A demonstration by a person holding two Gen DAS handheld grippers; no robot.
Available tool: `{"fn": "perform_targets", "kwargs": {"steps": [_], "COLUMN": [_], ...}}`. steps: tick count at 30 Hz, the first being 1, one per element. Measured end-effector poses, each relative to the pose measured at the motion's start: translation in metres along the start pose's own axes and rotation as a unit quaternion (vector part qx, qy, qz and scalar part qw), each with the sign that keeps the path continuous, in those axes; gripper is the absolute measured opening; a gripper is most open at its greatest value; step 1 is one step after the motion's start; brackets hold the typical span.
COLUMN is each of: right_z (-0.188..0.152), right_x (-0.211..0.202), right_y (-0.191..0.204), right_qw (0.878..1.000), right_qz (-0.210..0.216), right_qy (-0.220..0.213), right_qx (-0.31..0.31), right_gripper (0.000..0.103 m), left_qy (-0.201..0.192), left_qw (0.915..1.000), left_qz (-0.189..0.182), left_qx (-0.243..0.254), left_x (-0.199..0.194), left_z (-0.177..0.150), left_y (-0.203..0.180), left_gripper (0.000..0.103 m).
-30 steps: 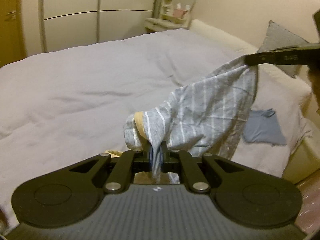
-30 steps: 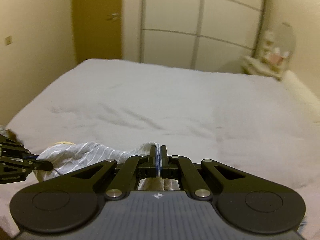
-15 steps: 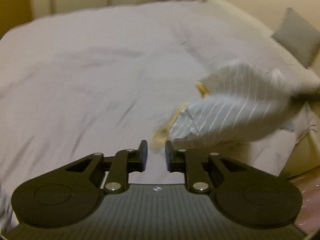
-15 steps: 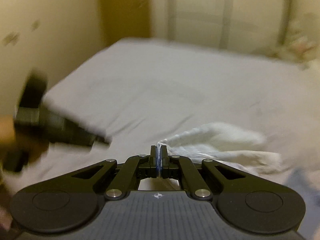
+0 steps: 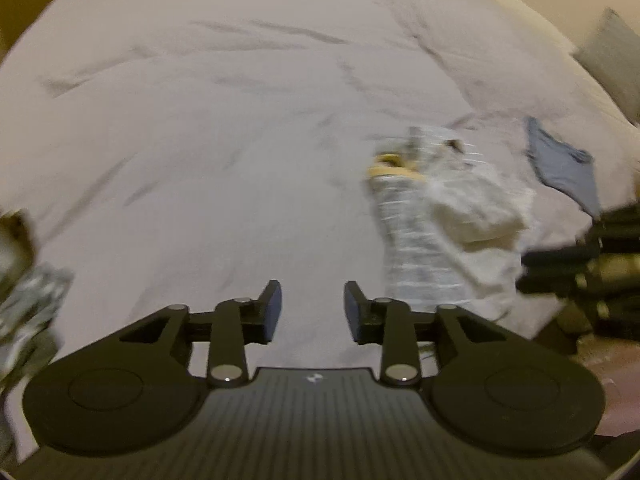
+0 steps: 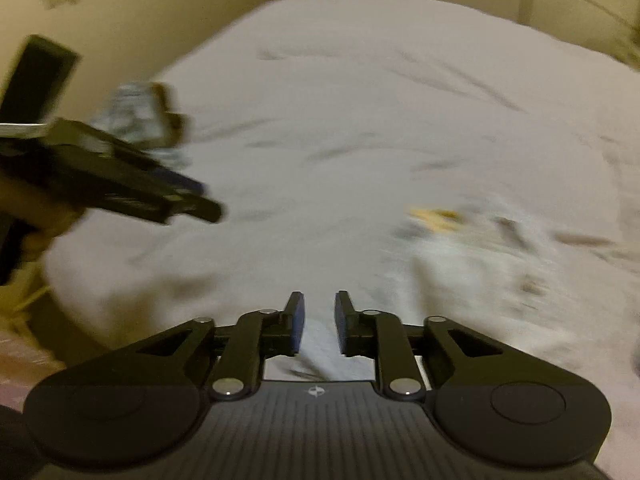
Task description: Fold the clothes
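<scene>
- Now the left gripper (image 5: 313,312) hangs over the bed (image 5: 224,152), jaws wide apart, empty.
- The right gripper (image 6: 318,322) has jaws parted, empty.
- The striped grey garment (image 5: 444,224) lies crumpled near the bed's right edge, beside a flat blue-grey cloth (image 5: 564,168).

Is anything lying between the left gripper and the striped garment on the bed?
Nothing visible. The left gripper is open over bare bedcover, and the striped garment lies crumpled ahead to its right, with only bedcover between them.
</scene>
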State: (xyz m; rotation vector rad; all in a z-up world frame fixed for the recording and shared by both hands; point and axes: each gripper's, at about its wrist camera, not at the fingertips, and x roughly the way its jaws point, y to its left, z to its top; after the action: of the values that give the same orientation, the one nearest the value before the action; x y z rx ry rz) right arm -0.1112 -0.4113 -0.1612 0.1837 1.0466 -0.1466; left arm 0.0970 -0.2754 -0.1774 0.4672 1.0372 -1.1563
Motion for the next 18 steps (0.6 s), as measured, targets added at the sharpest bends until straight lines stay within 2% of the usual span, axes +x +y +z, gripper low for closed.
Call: {"fn": "perform_targets", "kwargs": {"steps": [1, 4, 5, 7, 10, 14, 15, 16, 17, 18], "right_z": [-0.007, -0.018, -0.016, -0.012, -0.007, 0.0, 0.002, 0.003, 0.006, 0.012], "right_x": [-0.003, -0.002, 0.003, 0.013, 0.027, 0.046, 0.05, 0.055, 0.062, 0.073], "right_y": [-0.017, -0.073, -0.087, -0.116, -0.159, -0.217, -0.231, -0.246, -0.257, -0.258], "right_qw": [1.0, 0.997, 0.997, 0.998, 0.998, 0.999, 0.999, 0.999, 0.999, 0.999], "right_qz": [-0.022, -0.073, -0.069, -0.061, -0.049, -0.034, -0.03, -0.026, -0.018, -0.003], "right_qy": [0.001, 0.007, 0.01, 0.015, 0.023, 0.034, 0.036, 0.039, 0.042, 0.044], "right_qx": [0.008, 0.026, 0.023, 0.016, 0.005, -0.009, -0.012, -0.016, -0.02, -0.029], "right_gripper": [0.038, 0.051, 0.053, 0.055, 0.057, 0.063, 0.064, 0.064, 0.065, 0.066], "left_qy": [-0.001, -0.007, -0.008, -0.008, 0.01, 0.045, 0.059, 0.073, 0.086, 0.094], "left_qw": [0.9998, 0.9975, 0.9966, 0.9954, 0.9962, 0.9981, 0.9977, 0.997, 0.9958, 0.9951], "left_qz": [-0.01, -0.035, -0.042, -0.052, -0.051, -0.028, -0.014, 0.0, 0.014, 0.021], "left_qx": [0.016, 0.06, 0.07, 0.079, 0.069, 0.032, 0.028, 0.027, 0.027, 0.023], "left_x": [0.007, 0.027, 0.035, 0.055, 0.094, 0.148, 0.161, 0.169, 0.176, 0.178], "left_z": [0.007, 0.026, 0.034, 0.049, 0.067, 0.086, 0.088, 0.088, 0.088, 0.086], "left_y": [-0.015, -0.064, -0.078, -0.104, -0.136, -0.165, -0.17, -0.174, -0.176, -0.176], "left_gripper": [0.04, 0.049, 0.051, 0.063, 0.063, 0.063, 0.057, 0.033, 0.019, 0.0]}}
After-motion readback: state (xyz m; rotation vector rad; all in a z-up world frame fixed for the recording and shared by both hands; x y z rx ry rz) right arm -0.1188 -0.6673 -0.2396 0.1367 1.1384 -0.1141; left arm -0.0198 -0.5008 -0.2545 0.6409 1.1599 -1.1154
